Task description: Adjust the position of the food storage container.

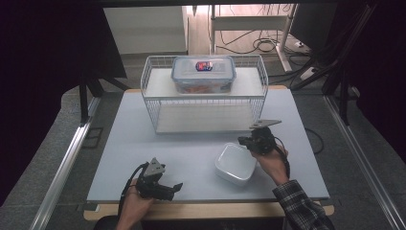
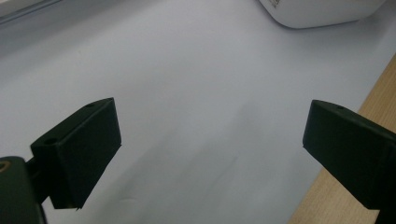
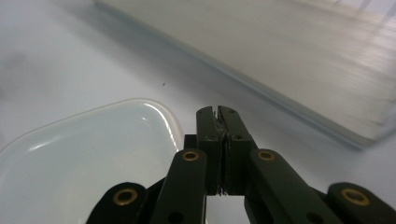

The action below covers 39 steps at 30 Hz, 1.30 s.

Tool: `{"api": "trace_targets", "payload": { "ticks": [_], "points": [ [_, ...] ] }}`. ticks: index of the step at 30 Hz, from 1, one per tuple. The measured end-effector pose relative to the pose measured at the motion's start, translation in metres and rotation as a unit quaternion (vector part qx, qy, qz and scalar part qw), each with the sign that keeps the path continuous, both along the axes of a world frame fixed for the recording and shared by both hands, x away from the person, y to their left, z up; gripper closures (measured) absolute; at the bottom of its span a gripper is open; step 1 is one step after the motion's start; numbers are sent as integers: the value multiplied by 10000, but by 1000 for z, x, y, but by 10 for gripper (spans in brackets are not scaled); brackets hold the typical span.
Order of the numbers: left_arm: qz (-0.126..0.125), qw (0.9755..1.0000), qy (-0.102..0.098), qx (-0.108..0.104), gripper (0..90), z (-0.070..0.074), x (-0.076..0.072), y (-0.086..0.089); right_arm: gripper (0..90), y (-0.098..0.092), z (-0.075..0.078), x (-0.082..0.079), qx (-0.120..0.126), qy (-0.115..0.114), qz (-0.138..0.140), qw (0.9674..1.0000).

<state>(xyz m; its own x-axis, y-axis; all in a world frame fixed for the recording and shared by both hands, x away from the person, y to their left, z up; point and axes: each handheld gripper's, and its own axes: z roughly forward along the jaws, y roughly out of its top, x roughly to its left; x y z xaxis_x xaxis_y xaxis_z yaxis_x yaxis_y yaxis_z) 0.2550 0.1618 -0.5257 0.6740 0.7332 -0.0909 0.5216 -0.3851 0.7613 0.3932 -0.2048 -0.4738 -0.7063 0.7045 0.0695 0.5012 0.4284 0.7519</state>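
High view. One table (image 1: 143, 143) with a pale grey top and a wooden front edge. On it: one white wire rack (image 1: 205, 93), at 12 o'clock from the table's centre; one clear lidded box (image 1: 203, 73) with a blue rim and a red-and-blue label, standing on the rack's upper shelf; one white bowl (image 1: 235, 164), square with rounded corners, upright and empty, at 4 o'clock from the centre. Two grippers, one in each hand. Left gripper (image 1: 173, 188) lies low near the front edge at 7 o'clock, its jaws spread apart and pointing toward the bowl. Right gripper (image 1: 242, 141) hovers just beyond the bowl's far rim, at 1 o'clock from the bowl; a plaid sleeve (image 1: 301, 206) covers that forearm.

Left gripper view. Both jaws stand wide apart with nothing between them, above the bare table; the bowl's (image 2: 322, 11) outer wall appears at 1 o'clock, the wooden edge at 4 o'clock.

Right gripper view. The jaws are pressed together, grasping nothing. The bowl's (image 3: 84, 158) glossy white interior lies at 9 o'clock, just beside the jaw tips; the rack's (image 3: 289, 65) base is blurred at 1 o'clock.
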Motion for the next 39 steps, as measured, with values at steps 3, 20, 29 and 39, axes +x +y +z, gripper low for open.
{"api": "trace_targets", "payload": {
  "ticks": [3,20,29,39],
  "points": [
    [24,10000,16,-25,42,1,0,0,883,-21,9,-16,114,-152,-141,9997],
    [277,9994,22,-213,37,8,13,0,895,-44,-15,-70,-309,332,-373,9983],
    [341,9992,-97,-204,343,14,45,-17,894,-15,-21,-47,-288,420,-130,9986],
    [87,9999,91,82,736,12,56,-38,892,21,-23,-47,-262,437,277,9983]
  ]
}}
